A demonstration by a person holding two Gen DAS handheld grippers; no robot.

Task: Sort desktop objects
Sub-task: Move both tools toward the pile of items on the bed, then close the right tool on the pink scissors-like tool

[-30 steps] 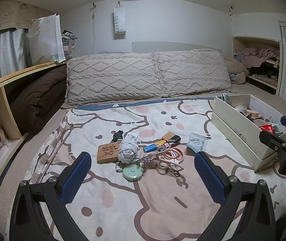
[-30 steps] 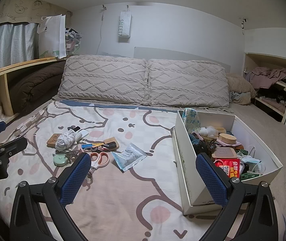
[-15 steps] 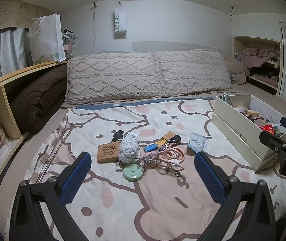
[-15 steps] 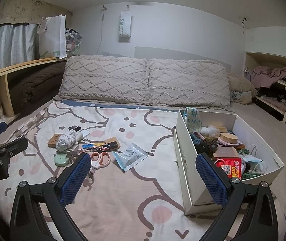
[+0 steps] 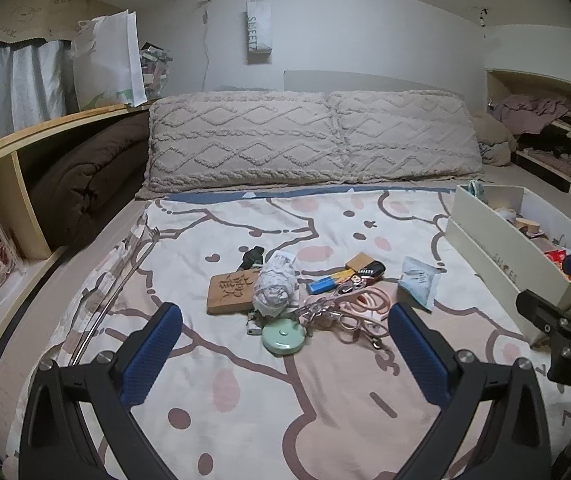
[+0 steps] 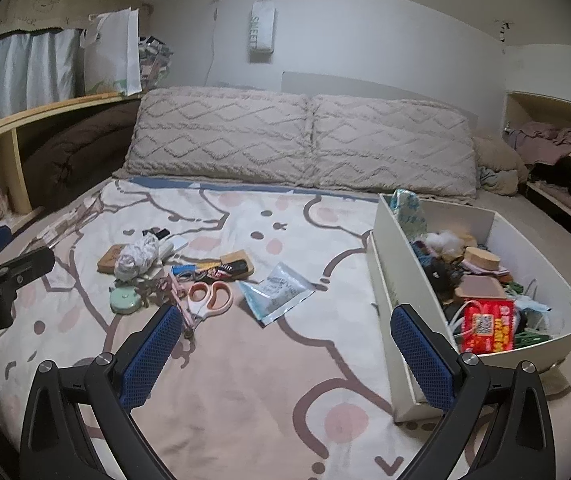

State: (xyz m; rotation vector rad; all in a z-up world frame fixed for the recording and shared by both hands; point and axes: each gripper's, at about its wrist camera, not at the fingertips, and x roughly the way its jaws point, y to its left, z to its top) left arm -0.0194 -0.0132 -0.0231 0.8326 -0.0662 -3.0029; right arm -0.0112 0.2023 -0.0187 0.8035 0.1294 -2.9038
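The left gripper is hovering above the bedspread with its blue pads spread wide apart and holding nothing. The clutter to be sorted is lying just ahead of it, toward twelve o'clock. Going left to right in the left wrist view, a carved wooden block is sitting at the pile's nine o'clock edge, a wadded white cloth is touching it, a mint round case is resting at six o'clock, pink-handled scissors are tangling with keys and rings, and a clear packet is lying apart at three o'clock.

The right gripper is also empty, with its pads wide apart, and is facing the gap between the pile and the white box, which is standing at its two o'clock and already holding many items.

A clean pick likely means choosing an outlying piece first, such as the packet or the mint case, rather than the tangled scissors. Coming down squarely over it, closing firmly and lifting clear before swinging toward the box should be keeping neighbours from dragging along.
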